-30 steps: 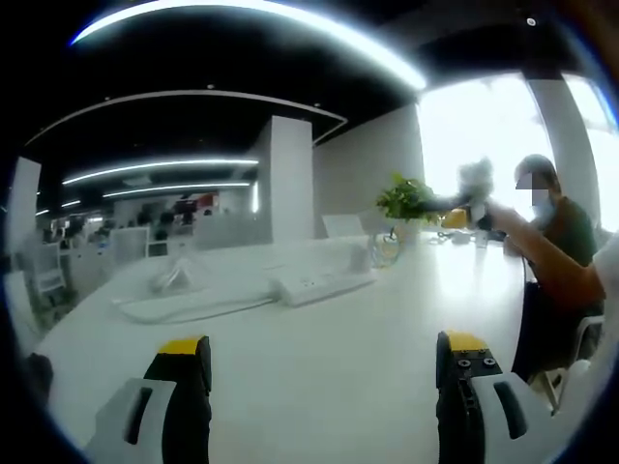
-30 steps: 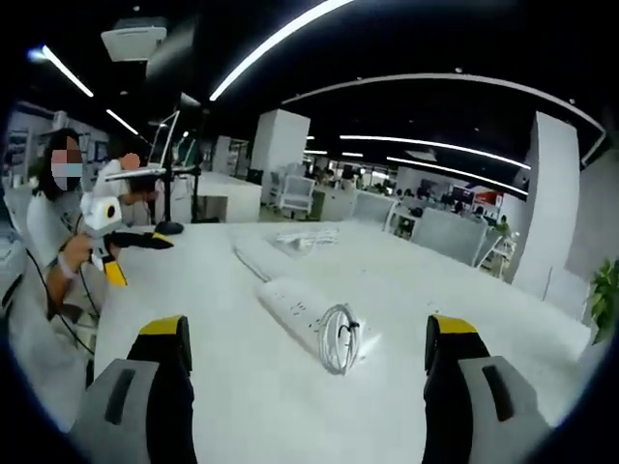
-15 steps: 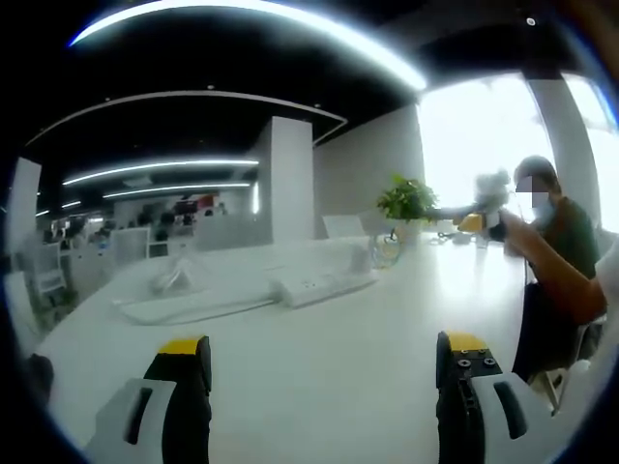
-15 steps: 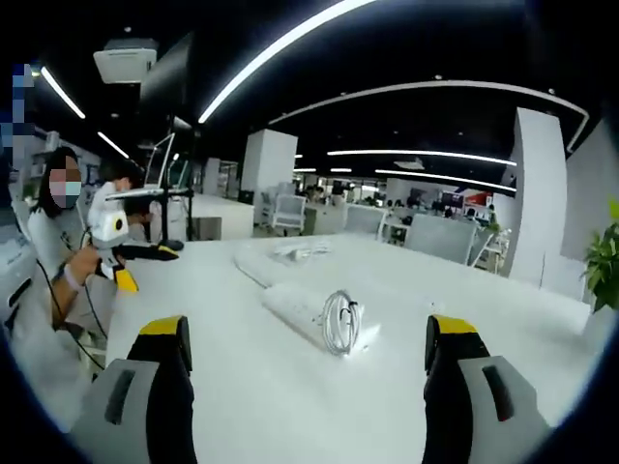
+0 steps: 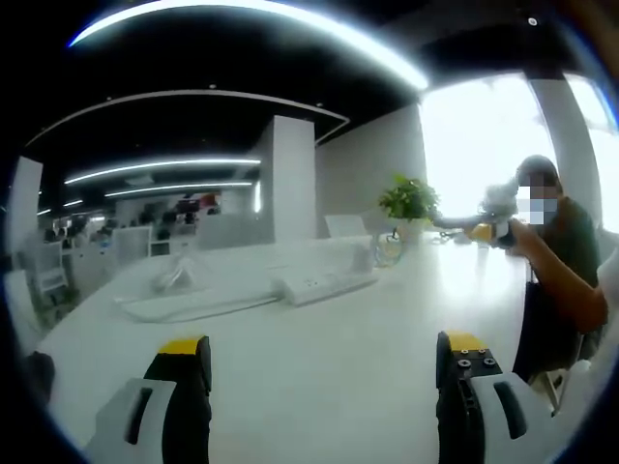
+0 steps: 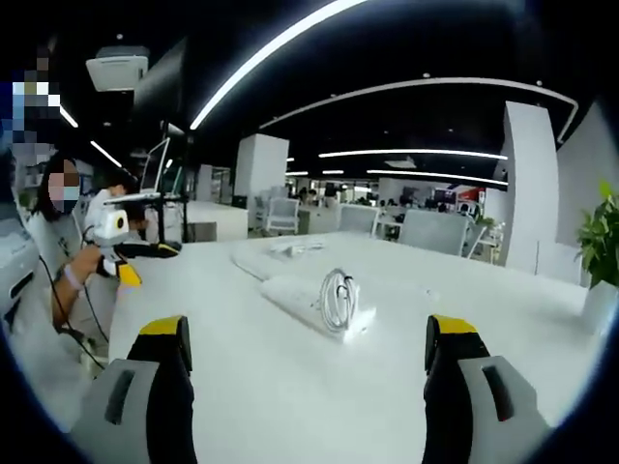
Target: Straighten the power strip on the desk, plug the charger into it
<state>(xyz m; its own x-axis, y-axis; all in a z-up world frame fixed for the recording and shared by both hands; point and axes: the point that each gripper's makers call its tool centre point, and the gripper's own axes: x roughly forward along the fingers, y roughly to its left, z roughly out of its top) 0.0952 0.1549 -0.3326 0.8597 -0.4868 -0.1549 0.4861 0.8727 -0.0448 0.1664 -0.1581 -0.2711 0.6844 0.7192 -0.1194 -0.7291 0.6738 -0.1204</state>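
Right gripper view: white power strip (image 6: pixel 308 302), no legible writing.

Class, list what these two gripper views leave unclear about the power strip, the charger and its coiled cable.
- Power strip, left gripper view: far off; sockets too small to count.
- Power strip, right gripper view: its near end is hidden behind the coiled cable.
- Charger: a small block by the potted plant in the left gripper view is too blurred to identify.
- Cable ends: too small to trace.
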